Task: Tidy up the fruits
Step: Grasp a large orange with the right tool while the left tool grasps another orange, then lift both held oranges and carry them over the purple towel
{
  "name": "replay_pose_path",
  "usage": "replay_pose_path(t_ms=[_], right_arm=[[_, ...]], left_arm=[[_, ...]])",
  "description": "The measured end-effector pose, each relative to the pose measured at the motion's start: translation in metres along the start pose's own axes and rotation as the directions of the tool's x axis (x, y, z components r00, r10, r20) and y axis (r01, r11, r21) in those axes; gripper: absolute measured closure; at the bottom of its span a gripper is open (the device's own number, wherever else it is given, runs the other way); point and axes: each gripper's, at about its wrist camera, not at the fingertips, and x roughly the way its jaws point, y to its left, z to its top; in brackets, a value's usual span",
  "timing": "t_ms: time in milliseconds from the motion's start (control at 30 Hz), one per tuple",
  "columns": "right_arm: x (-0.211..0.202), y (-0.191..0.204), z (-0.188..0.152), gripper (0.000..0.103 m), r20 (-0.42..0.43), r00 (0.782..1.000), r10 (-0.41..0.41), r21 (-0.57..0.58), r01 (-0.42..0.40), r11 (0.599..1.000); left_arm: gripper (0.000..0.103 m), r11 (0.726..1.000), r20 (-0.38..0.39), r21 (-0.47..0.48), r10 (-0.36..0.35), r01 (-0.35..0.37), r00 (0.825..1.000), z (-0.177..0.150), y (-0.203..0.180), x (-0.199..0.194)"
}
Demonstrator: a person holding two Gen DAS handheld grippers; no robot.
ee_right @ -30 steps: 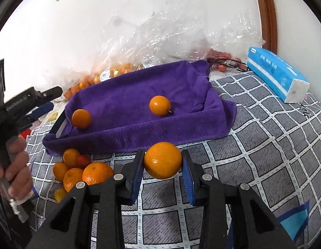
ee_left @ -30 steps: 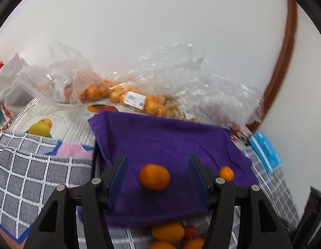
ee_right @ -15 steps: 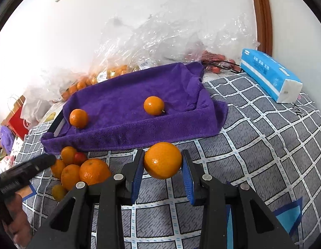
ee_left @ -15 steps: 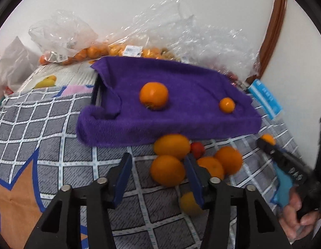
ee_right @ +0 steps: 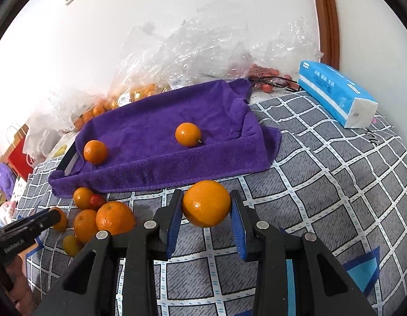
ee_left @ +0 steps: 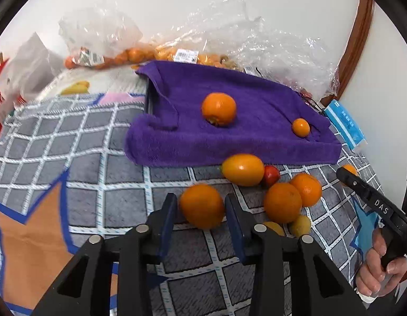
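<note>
A purple towel-lined tray (ee_left: 256, 142) (ee_right: 156, 168) holds two oranges (ee_left: 218, 108) (ee_left: 300, 127). A pile of oranges (ee_left: 282, 202) (ee_right: 115, 217), a small red fruit (ee_left: 271, 175) and small yellow fruits lies on the checked cloth in front of it. My left gripper (ee_left: 202, 214) stands around one orange (ee_left: 202, 205) from the pile, its pads at the fruit's sides. My right gripper (ee_right: 206, 212) is shut on another orange (ee_right: 206, 203), held above the cloth in front of the tray.
Clear plastic bags with small oranges (ee_left: 129, 55) (ee_right: 140, 92) lie behind the tray by the wall. A blue tissue pack (ee_right: 335, 93) lies at the right. A red bag (ee_right: 19, 155) stands at the far left.
My left gripper has drawn back from the tray, come down to the pile on the cloth and narrowed around one orange. My right gripper holds its orange almost still.
</note>
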Motion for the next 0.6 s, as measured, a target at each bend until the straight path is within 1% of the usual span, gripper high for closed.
replay_pose_path(t_ms=[33, 100, 133, 200, 333, 433, 533, 600], right_arm=[[0.0, 0.0, 0.0, 0.068, 0.0, 1.0, 0.001, 0.001, -0.001, 1.0], [0.0, -0.001, 0.0, 0.068, -0.003, 1.0, 0.003, 0.005, -0.003, 1.0], [0.0, -0.002, 0.0, 0.068, 0.0, 1.0, 0.006, 0.009, -0.006, 1.0], [0.0, -0.003, 0.0, 0.068, 0.001, 1.0, 0.01, 0.016, -0.01, 1.0], [0.002, -0.001, 0.0, 0.068, -0.007, 1.0, 0.012, 0.008, -0.012, 1.0], [0.002, 0.002, 0.0, 0.068, -0.007, 1.0, 0.015, -0.004, -0.015, 1.0], [0.002, 0.002, 0.0, 0.068, -0.007, 1.0, 0.02, -0.004, -0.02, 1.0], [0.002, 0.002, 0.0, 0.068, -0.006, 1.0, 0.018, 0.0, -0.018, 1.0]], left_arm=[[0.068, 1.0, -0.014, 0.004, 0.004, -0.004, 1.0, 0.0, -0.002, 0.004], [0.068, 1.0, 0.008, 0.001, -0.006, 0.006, 1.0, 0.001, -0.003, 0.002], [0.07, 1.0, -0.006, -0.003, -0.008, 0.008, 1.0, 0.001, -0.004, 0.004], [0.07, 1.0, 0.001, -0.016, -0.018, 0.018, 1.0, 0.0, 0.001, 0.001], [0.07, 0.994, 0.015, -0.087, -0.071, 0.072, 0.997, -0.003, 0.015, -0.001], [0.07, 0.99, 0.032, -0.121, -0.074, 0.077, 0.997, -0.004, 0.019, -0.003], [0.07, 0.988, 0.074, -0.124, -0.082, 0.09, 0.994, -0.005, 0.02, -0.011], [0.07, 0.99, 0.105, -0.114, -0.07, 0.082, 0.992, -0.006, 0.018, -0.018]])
